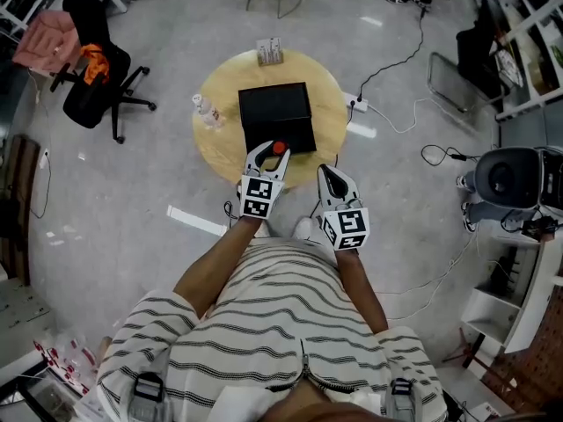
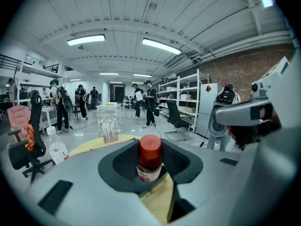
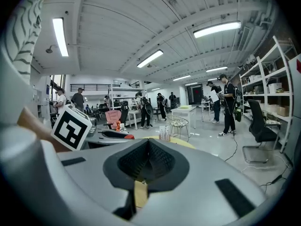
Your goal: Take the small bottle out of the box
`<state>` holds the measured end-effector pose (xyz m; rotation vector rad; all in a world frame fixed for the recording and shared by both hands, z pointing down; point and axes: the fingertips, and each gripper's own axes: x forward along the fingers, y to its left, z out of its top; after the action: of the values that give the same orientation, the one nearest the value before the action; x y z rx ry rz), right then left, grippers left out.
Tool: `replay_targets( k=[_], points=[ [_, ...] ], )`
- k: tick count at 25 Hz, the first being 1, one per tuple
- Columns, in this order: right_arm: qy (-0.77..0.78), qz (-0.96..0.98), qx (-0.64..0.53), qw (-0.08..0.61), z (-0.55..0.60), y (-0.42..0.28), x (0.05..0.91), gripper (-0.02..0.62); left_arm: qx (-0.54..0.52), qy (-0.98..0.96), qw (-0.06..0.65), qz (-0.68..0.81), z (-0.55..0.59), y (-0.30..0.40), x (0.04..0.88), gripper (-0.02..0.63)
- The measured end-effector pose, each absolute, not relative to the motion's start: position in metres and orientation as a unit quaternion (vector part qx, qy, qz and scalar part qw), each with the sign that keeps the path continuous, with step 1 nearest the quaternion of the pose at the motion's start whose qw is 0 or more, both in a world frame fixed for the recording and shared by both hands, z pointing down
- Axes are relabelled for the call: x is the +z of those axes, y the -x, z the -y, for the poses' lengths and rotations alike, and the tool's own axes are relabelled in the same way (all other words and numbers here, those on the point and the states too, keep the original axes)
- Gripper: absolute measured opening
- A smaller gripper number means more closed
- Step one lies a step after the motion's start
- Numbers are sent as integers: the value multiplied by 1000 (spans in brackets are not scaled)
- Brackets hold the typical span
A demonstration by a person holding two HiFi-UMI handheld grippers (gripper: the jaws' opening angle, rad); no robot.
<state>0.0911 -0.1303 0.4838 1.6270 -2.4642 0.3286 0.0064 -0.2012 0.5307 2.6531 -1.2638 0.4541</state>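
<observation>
A small bottle (image 1: 279,148) with a red cap and a pale label stands upright between the jaws of my left gripper (image 1: 271,158), which is shut on it. It is held just in front of the black box (image 1: 277,117) on the round wooden table (image 1: 332,104). In the left gripper view the small bottle (image 2: 149,158) sits in the dark notch of my left gripper (image 2: 150,169), with the tabletop below. My right gripper (image 1: 331,181) hovers at the table's near edge, to the right of the left one. The right gripper (image 3: 145,163) is shut with nothing in it.
A clear plastic water bottle (image 1: 207,112) stands at the table's left edge and a small rack of tubes (image 1: 269,52) at its far edge. A black office chair (image 1: 101,77) is on the left, with cables and a power strip (image 1: 356,103) on the floor to the right. People stand in the background.
</observation>
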Motion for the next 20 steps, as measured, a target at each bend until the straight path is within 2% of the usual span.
replay_targets(
  k=[20],
  points=[
    [-548, 828, 98, 68, 136, -90, 473, 11, 131, -900, 52, 413, 176, 3, 492, 152]
  ],
)
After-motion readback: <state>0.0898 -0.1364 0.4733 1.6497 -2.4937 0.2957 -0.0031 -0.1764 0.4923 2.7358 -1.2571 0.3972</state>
